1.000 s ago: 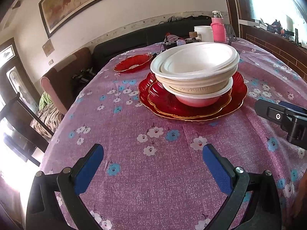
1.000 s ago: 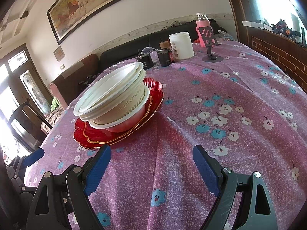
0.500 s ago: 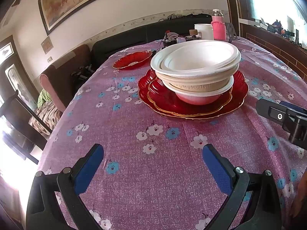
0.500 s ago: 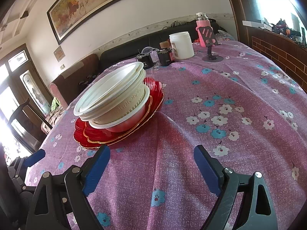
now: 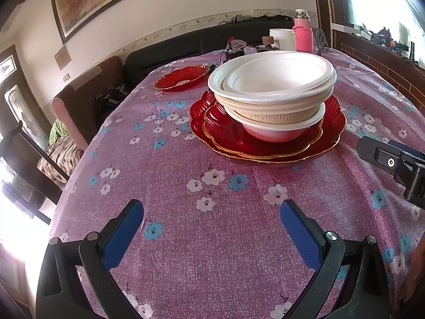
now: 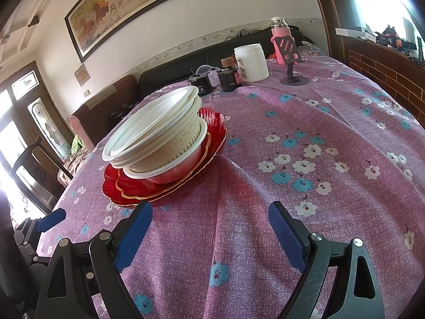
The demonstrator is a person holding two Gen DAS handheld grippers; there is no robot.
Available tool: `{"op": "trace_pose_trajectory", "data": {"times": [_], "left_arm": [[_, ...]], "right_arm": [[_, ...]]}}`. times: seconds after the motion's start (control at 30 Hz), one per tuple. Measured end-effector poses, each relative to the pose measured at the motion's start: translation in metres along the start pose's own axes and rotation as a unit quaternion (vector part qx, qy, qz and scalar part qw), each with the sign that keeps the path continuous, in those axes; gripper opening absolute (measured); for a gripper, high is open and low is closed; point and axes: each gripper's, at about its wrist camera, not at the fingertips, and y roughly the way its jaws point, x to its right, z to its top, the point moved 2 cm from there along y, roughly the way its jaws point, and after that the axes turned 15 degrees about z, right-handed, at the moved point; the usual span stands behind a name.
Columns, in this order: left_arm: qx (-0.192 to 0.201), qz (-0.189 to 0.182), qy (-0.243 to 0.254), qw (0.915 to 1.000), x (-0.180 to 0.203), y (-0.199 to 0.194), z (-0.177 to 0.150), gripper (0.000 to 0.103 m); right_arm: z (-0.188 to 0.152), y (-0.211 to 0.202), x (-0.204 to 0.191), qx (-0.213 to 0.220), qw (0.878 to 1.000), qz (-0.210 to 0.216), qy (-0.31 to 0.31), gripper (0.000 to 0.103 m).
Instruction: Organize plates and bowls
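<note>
A stack of white and cream bowls [image 5: 273, 87] [image 6: 159, 133] rests on stacked red gold-rimmed plates [image 5: 228, 138] [image 6: 138, 188] in the middle of the table. A single red plate [image 5: 183, 78] lies apart, farther back on the left. My left gripper [image 5: 211, 228] hovers open over the cloth in front of the stack, holding nothing. My right gripper [image 6: 209, 228] is open too, low over the cloth to the right of the stack, and its body [image 5: 395, 162] shows at the right edge of the left wrist view.
A purple flowered cloth [image 6: 318, 138] covers the table. At the far end stand a white jar [image 6: 251, 62], a pink bottle [image 6: 281, 37], a phone stand [image 6: 292, 61] and small dark items [image 6: 225, 79]. A sofa [image 5: 87, 90] and a chair [image 5: 24, 156] lie to the left.
The left wrist view has pulled back a little from the stack and tilted. The right gripper has barely moved. Both stay open.
</note>
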Motion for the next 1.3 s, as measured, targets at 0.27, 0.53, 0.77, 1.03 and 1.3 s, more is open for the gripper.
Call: {"op": "trace_pose_trajectory", "data": {"times": [0.27, 0.53, 0.77, 1.03, 1.3], "left_arm": [[-0.002, -0.002, 0.0, 1.0, -0.0001, -0.0004, -0.0004, 0.103], [-0.004, -0.004, 0.0, 1.0, -0.0004, -0.0002, -0.0007, 0.103], [-0.006, -0.006, 0.002, 1.0, 0.0002, 0.0003, -0.0012, 0.103], [-0.011, -0.009, 0.001, 0.9999, 0.0, 0.0018, -0.0006, 0.103], [-0.013, -0.01, 0.003, 0.9999, 0.0005, 0.0028, 0.0006, 0.103]], "right_arm": [[0.0, -0.0003, 0.0002, 0.0, 1.0, 0.0, 0.0, 0.092], [0.0, 0.0005, 0.0001, -0.003, 1.0, 0.001, 0.001, 0.092], [-0.0003, 0.0011, 0.0002, -0.003, 1.0, 0.001, 0.002, 0.092], [-0.0002, 0.0008, 0.0004, -0.003, 1.0, 0.001, 0.002, 0.092], [-0.0004, 0.0005, 0.0002, -0.003, 1.0, 0.001, 0.002, 0.092]]}}
